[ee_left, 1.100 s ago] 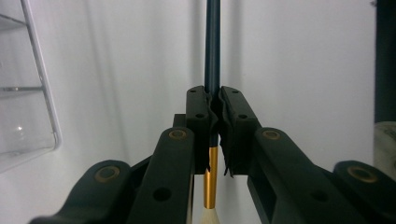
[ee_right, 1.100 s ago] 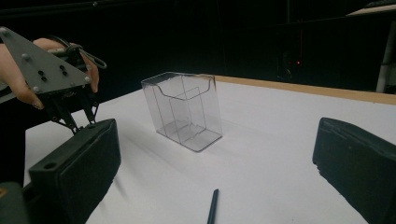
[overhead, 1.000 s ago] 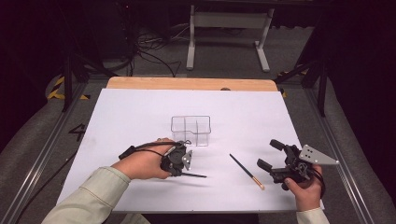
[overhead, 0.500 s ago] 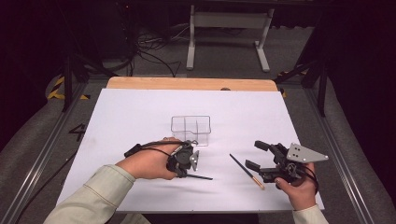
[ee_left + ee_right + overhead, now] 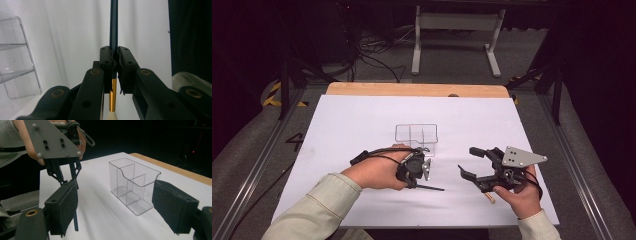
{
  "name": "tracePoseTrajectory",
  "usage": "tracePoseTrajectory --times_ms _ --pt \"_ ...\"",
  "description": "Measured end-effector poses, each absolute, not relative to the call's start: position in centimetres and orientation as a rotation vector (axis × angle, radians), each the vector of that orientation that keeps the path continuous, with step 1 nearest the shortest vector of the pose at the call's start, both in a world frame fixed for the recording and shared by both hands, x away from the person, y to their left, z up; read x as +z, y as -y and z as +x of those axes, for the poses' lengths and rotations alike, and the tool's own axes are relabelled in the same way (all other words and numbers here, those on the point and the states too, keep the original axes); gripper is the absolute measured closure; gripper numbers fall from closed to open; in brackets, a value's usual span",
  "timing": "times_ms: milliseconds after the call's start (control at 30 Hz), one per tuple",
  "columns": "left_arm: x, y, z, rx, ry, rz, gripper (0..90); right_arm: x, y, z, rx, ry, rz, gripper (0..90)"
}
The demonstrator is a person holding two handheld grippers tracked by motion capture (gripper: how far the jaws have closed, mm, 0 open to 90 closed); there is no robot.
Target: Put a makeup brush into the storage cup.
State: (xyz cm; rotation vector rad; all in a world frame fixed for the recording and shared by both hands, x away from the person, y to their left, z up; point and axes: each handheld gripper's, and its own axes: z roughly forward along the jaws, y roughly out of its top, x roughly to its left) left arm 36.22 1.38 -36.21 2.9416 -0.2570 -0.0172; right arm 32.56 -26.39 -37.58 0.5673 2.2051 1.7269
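Observation:
My left gripper (image 5: 416,182) (image 5: 115,53) is shut on a thin dark stick (image 5: 432,188) (image 5: 114,22) with a gold band and a pale end, held just above the white table cover. A clear plastic organiser (image 5: 416,135) (image 5: 135,185) with compartments stands upright just beyond it. My right gripper (image 5: 467,161) (image 5: 120,207) hovers to the right, open; its jaws have just been closing a little, with nothing between the pads. A second stick (image 5: 489,198) lies under that hand, mostly hidden. In the right gripper view the left gripper (image 5: 70,178) hangs at the upper left with its stick (image 5: 75,222) pointing down.
A white sheet (image 5: 362,125) covers the table, with a wooden edge (image 5: 412,90) at the far side. Metal rails run along both sides. A stand (image 5: 452,35) and cables sit on the dark floor beyond.
The right gripper has moved left over the lying stick and risen, its jaws a little narrower. The left hand has shifted slightly right with its stick.

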Motion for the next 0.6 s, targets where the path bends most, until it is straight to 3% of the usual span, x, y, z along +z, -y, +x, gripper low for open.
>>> tracePoseTrajectory --times_ms 300,600 --pt "-35.8 -1.1 36.4 -0.013 0.271 2.953 82.5 -37.8 25.1 32.8 1.745 -2.29 0.547 32.5" --pt "-35.9 -1.1 36.5 -0.025 0.253 2.965 82.5 -37.9 23.5 33.0 1.681 -2.371 0.507 29.1"
